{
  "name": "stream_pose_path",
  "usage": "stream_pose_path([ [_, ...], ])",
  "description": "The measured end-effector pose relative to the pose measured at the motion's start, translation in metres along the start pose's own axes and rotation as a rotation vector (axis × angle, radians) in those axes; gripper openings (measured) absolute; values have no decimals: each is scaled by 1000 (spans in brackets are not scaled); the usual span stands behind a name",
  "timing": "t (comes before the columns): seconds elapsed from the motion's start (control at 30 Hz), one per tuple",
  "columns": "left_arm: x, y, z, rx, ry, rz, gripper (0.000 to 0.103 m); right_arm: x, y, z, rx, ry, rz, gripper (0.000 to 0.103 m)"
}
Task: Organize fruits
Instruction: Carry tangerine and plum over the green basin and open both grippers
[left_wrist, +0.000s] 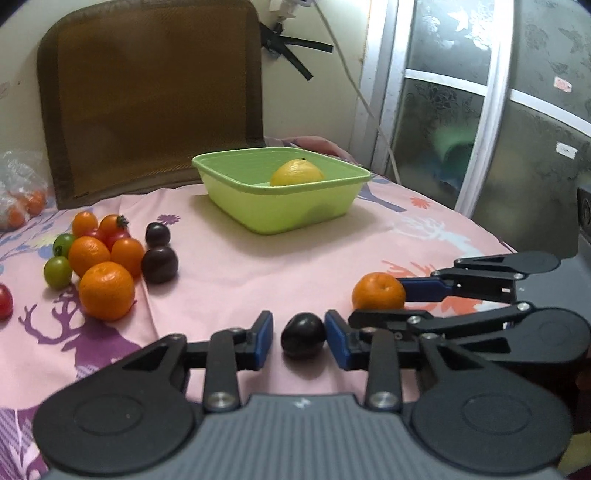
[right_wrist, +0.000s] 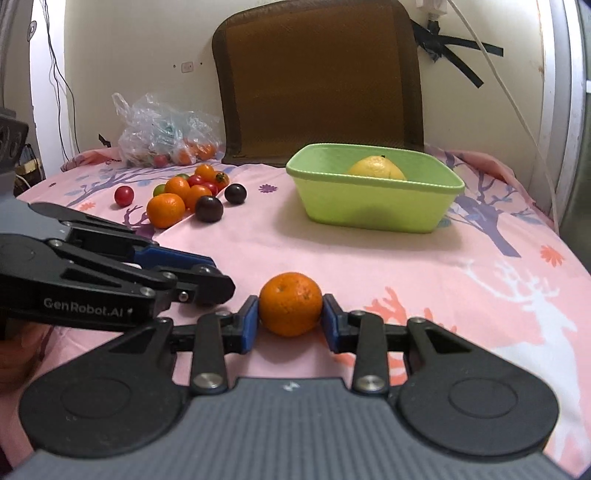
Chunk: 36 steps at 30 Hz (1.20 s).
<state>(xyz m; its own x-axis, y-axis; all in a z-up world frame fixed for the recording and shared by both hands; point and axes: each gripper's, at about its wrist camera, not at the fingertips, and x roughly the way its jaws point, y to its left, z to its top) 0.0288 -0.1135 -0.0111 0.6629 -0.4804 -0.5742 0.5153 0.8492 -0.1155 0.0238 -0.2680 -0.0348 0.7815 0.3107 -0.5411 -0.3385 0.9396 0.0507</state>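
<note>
A dark plum (left_wrist: 303, 339) lies on the pink cloth between the pads of my left gripper (left_wrist: 300, 341). The right pad touches it and a thin slit shows at the left pad, so the jaws are open. My right gripper (right_wrist: 290, 317) is shut on a small mandarin (right_wrist: 290, 304), both blue pads pressing its sides. The left wrist view shows that mandarin (left_wrist: 378, 291) just right of the plum. The green bin (left_wrist: 280, 218) (right_wrist: 369, 210) stands farther back with a lemon (left_wrist: 297, 171) (right_wrist: 376, 168) inside. The left gripper (right_wrist: 218, 277) reaches in from the left of the right wrist view, hiding the plum.
A heap of mandarins, cherry tomatoes and two plums (left_wrist: 107, 254) (right_wrist: 184, 195) lies at the back left. Behind it sits a plastic bag of fruit (right_wrist: 162, 133). A brown cushion (right_wrist: 317, 81) leans on the wall. The table edge curves off at the right.
</note>
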Motion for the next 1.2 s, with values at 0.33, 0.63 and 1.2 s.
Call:
stream_pose_path([
  [0.33, -3, 13, 39, -86, -55, -105, 26, -14, -20, 3, 114, -88, 31, 37],
  [0.63, 55, 52, 120, -319, -56, -212, 26, 4, -61, 62, 155, -256, -81, 38],
  [1.2, 43, 86, 123, -422, -139, -143, 51, 54, -92, 65, 162, -268, -219, 61],
])
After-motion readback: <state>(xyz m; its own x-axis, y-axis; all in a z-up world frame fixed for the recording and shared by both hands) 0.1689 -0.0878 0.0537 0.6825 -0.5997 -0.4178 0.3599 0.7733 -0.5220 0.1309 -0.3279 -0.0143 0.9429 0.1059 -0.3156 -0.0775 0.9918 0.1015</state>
